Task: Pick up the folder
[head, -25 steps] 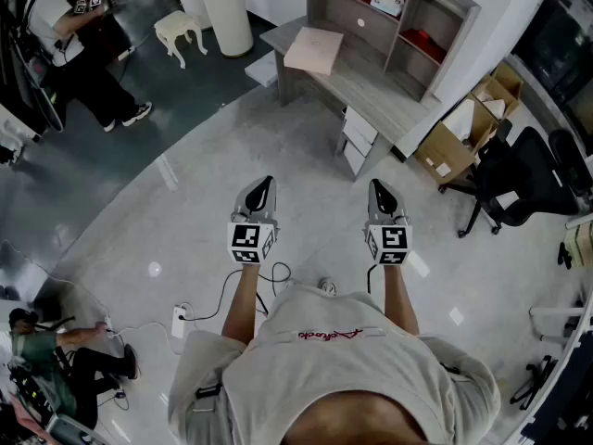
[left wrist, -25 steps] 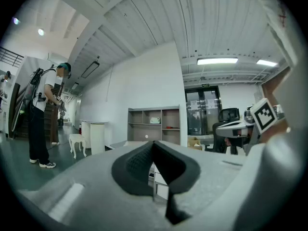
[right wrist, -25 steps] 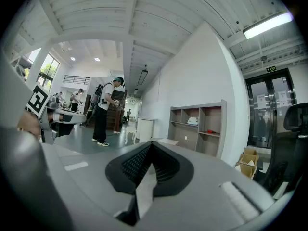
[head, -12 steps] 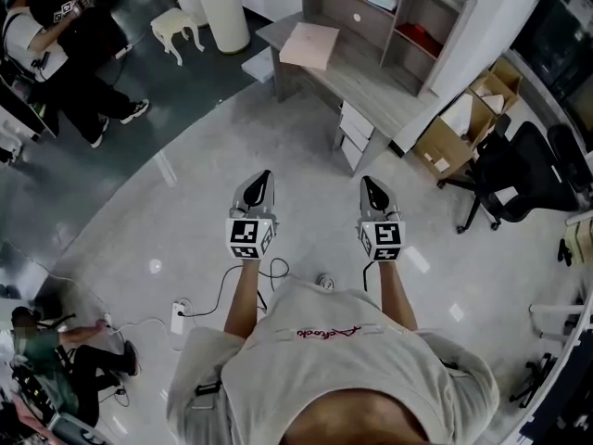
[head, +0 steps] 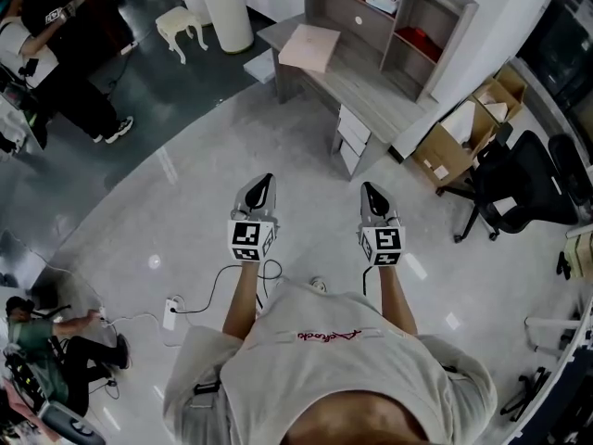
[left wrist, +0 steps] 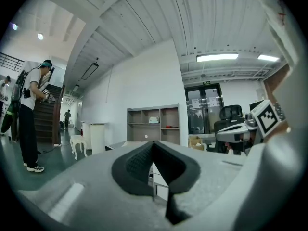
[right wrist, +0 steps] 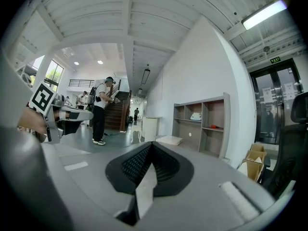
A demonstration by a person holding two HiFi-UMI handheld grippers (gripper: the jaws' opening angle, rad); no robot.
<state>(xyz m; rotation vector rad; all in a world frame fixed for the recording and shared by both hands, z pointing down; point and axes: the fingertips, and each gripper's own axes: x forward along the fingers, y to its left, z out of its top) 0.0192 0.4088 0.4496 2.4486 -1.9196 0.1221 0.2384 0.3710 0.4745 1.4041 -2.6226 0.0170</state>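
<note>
**Head view.** The left tongs (head: 266, 184) and right tongs (head: 369, 191) are held side by side over the bare grey floor (head: 167, 221). Each tapers to a closed point with nothing in it. The folder (head: 309, 46), a pale pink slab, lies flat on the near end of the grey bench (head: 371, 89), well ahead of both tongs. Behind it on the bench stands a shelf unit (head: 408, 12). The holder's forearms are visible, but the hands are tucked under the marker cubes. A standing person (head: 65, 35) is cut off at the top left corner.

**Left gripper view.** The jaws of the left tongs (left wrist: 153, 146) meet at the tip and are empty. Their grey body covers most of the bench, and I cannot pick out the folder here. The shelf unit (left wrist: 154, 124) rises above them, and the right tongs (left wrist: 255, 126) show at the right edge.

**Right gripper view.** The right tongs (right wrist: 151, 145) are also shut and empty. Only this gripper view shows the folder (right wrist: 168, 140), lying on the bench just above the jaw tips. The left tongs (right wrist: 50, 107) are partly cut off at the left.
</note>
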